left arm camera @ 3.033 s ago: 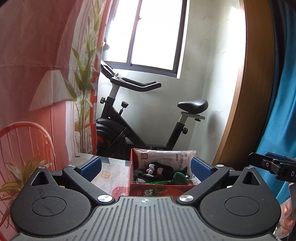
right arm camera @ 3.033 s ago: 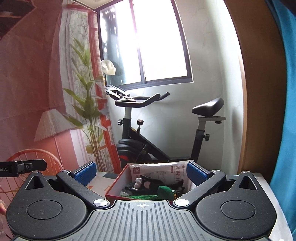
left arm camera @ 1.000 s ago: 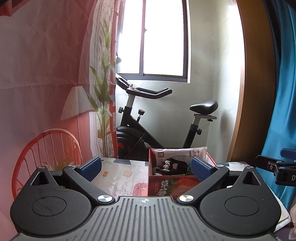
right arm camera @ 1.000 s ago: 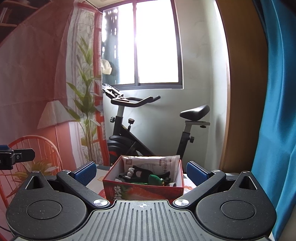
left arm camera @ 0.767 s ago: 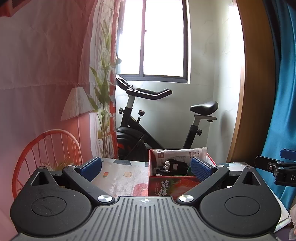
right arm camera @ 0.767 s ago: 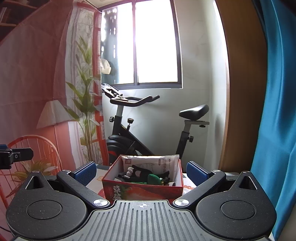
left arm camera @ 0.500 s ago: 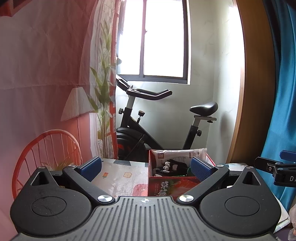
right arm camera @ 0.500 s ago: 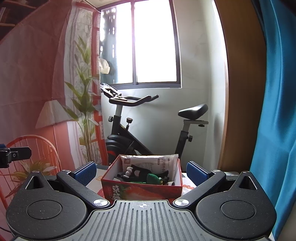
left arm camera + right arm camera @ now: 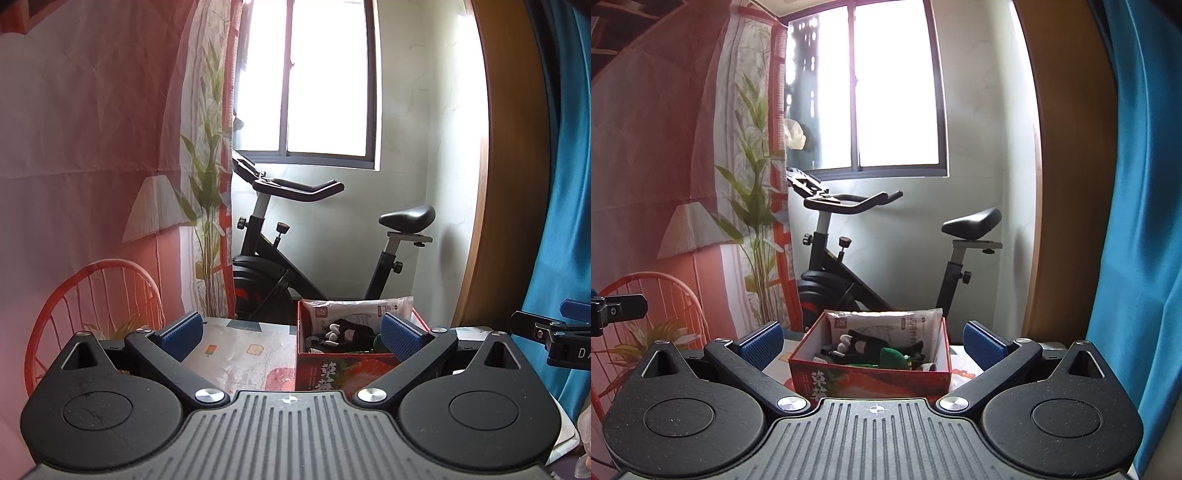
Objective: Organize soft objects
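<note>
I hold my left gripper (image 9: pixel 290 334) and right gripper (image 9: pixel 873 341) spread wide, both empty. The soft objects (image 9: pixel 875 350) sit in the red box (image 9: pixel 871 382) just ahead. Risk: a low approach shoves the light box.

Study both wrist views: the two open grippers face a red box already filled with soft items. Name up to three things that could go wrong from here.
1. The red box looks crowded: a white packet leans at the back over the black glove and green toy, so one grab might snag several.
2. The left gripper sits off-centre, its right finger pad overlapping the box, and could knock it.
3. The box stands near the table's far edge, so the right gripper could push it off.
</note>
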The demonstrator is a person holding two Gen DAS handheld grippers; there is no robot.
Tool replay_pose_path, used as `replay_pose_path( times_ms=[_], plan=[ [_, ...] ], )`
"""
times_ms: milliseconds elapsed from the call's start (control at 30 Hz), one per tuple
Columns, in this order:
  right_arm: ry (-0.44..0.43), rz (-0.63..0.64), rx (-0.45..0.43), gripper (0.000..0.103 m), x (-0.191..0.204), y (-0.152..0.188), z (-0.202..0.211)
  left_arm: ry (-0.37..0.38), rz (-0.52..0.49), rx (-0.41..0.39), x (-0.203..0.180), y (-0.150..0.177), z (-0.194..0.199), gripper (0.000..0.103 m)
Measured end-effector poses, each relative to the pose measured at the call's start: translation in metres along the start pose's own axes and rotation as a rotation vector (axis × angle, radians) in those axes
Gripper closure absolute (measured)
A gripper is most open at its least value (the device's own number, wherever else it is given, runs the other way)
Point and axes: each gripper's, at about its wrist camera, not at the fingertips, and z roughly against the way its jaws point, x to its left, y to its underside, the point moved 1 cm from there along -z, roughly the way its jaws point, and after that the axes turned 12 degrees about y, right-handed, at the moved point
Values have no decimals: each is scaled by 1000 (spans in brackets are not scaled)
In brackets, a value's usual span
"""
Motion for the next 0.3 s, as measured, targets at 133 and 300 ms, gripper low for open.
replay_pose_path(
  times_ms=[133,300],
  plan=[
    [0,-1,0,0,0,0,0,-6,-3,-5,-1,0,1,0],
    [0,-1,0,0,0,0,1,-3,5,-3,0,0,2,0]
  ],
)
